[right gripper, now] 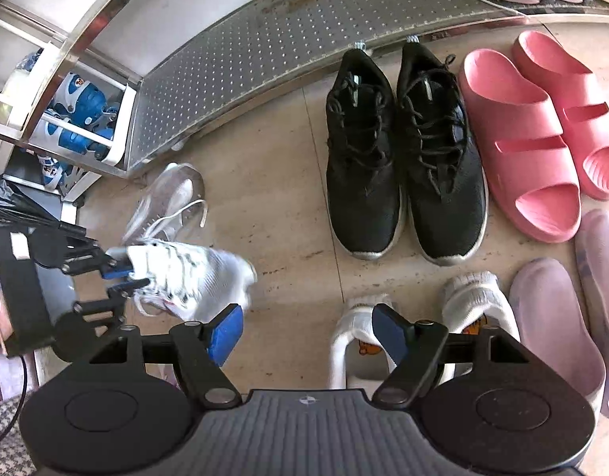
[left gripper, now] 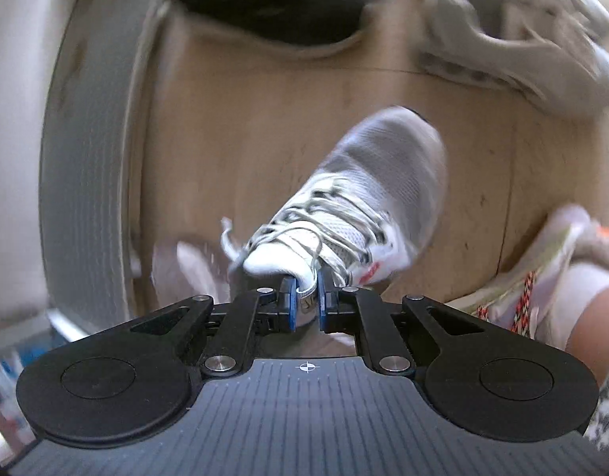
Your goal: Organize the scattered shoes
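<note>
White sneaker [left gripper: 356,202] hangs from your left gripper [left gripper: 306,301], whose jaws are nearly closed on the rear rim of the shoe's collar, just behind the tongue, so the toe points away from you over the tan floor [left gripper: 265,127]. From the right wrist view the same shoe [right gripper: 193,273] sits at the left side of the floor with the left gripper [right gripper: 124,277] pinching its heel end; whether the sole touches the floor you cannot tell. Your right gripper [right gripper: 304,335] holds nothing, its jaws spread wide above bare tile. Just beyond the held shoe a second white sneaker [right gripper: 165,202] lies near the corner of the perforated metal shelf [right gripper: 265,47]. Black sneakers [right gripper: 403,150] stand as a pair with their heels at the shelf's front edge, pink slides [right gripper: 542,131] just beside them on the right, and lilac clogs [right gripper: 562,317] nearer you by the right edge. Your socked feet [right gripper: 475,301] stand between the clogs and the open gripper. Open floor runs between the held shoe and the black pair, up to the shelf edge.
</note>
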`<state>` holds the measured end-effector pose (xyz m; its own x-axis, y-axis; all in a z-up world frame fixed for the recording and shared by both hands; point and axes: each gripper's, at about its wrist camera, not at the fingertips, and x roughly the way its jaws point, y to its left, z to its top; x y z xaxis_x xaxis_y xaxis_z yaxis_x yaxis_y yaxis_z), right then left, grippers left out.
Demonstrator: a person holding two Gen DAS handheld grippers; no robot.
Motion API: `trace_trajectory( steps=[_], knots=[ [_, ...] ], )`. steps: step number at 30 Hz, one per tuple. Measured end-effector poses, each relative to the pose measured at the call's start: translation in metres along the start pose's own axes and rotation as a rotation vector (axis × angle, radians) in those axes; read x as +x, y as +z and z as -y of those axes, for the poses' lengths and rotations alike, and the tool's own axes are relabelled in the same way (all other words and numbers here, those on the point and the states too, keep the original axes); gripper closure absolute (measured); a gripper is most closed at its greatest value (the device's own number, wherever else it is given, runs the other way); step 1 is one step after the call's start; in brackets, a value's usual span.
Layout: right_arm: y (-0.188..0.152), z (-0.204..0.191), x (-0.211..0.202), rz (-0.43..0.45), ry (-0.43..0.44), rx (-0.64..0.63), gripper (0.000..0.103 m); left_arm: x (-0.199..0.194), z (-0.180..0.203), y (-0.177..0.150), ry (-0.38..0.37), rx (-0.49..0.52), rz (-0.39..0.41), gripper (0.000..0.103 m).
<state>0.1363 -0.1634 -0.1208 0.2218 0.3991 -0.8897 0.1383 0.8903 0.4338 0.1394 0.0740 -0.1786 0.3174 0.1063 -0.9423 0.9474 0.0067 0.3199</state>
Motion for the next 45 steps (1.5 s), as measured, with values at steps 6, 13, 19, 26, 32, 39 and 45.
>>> trace_trajectory(
  steps=[6, 13, 19, 26, 32, 39, 45],
  knots=[
    [-0.002, 0.001, 0.000, -0.019, -0.008, 0.001, 0.029, -0.008, 0.018, 0.006, 0.151, 0.148, 0.004, 0.064],
    [0.002, -0.018, 0.008, -0.048, -0.004, -0.080, 0.028, -0.036, -0.063, -0.025, 0.046, -0.560, -0.147, 0.028],
    [0.022, -0.050, 0.029, 0.001, 0.009, -0.196, 0.032, -0.147, -0.110, -0.060, 0.123, -1.188, -0.076, 0.016],
    [0.060, -0.079, 0.094, 0.019, -0.025, -0.171, 0.035, -0.178, -0.115, -0.079, -0.035, -1.478, 0.214, 0.022],
    [0.061, -0.099, 0.177, -0.093, -0.148, -0.276, 0.056, -0.153, -0.143, -0.094, 0.017, -1.397, 0.115, 0.022],
    [0.050, -0.117, 0.185, -0.054, -0.115, -0.294, 0.083, -0.106, -0.131, -0.138, 0.157, -1.329, -0.089, 0.022],
    [0.057, -0.134, 0.171, 0.021, -0.101, -0.302, 0.083, -0.098, -0.128, -0.155, 0.178, -1.352, -0.137, 0.022]
  ],
)
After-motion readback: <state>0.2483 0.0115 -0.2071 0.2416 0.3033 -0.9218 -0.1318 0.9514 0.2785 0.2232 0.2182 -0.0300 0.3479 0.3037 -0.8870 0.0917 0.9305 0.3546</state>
